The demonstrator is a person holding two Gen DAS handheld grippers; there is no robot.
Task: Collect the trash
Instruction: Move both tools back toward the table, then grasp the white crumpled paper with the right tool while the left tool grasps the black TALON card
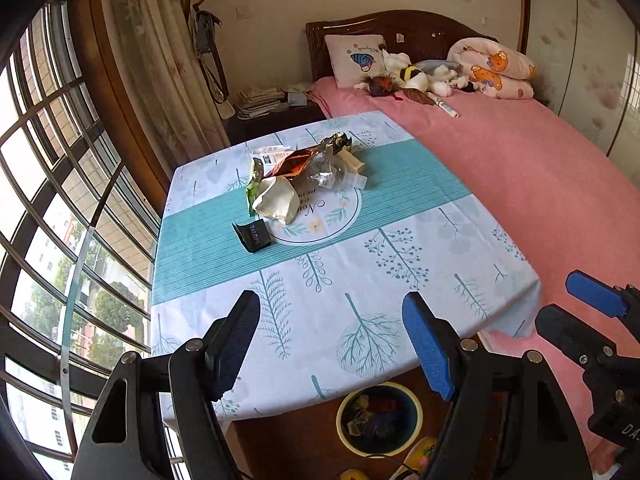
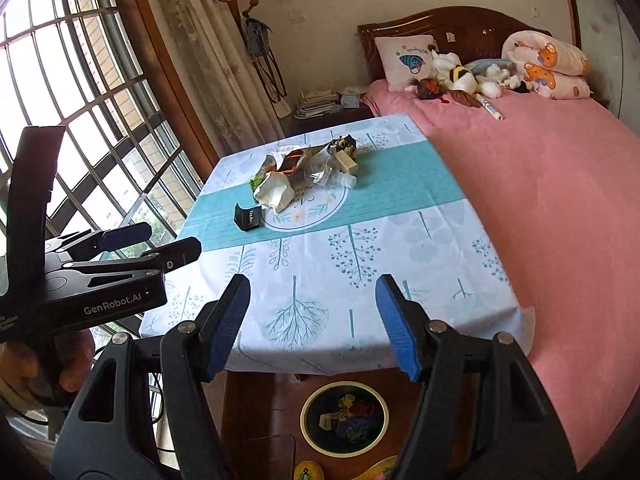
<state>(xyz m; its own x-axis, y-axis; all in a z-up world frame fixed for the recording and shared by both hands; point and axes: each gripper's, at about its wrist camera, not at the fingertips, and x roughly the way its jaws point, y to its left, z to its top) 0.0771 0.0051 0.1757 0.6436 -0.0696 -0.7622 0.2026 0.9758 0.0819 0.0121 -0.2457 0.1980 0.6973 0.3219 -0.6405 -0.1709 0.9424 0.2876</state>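
A heap of trash [image 1: 298, 172] [image 2: 304, 174] lies at the far middle of the table [image 1: 400, 240] [image 2: 400, 256]: a crumpled white paper [image 1: 276, 200] [image 2: 274, 194], an orange foil wrapper [image 1: 296, 162], clear plastic and a small white box [image 2: 347, 163]. A small black packet [image 1: 253, 235] [image 2: 248, 217] lies apart, just in front of the heap. A bin [image 1: 379, 418] [image 2: 344, 419] holding scraps stands on the floor below the near table edge. My left gripper [image 1: 336, 344] [image 2: 150, 242] is open and empty above the near edge. My right gripper [image 2: 312, 326] [image 1: 576, 306] is also open and empty beside it.
A pink bed [image 1: 520, 168] [image 2: 560, 184] with a pillow, plush toys and a rolled quilt runs along the table's right side. A barred window [image 1: 52, 200] and curtain are on the left. A nightstand with papers [image 1: 260, 102] stands behind the table. Slippers lie near the bin.
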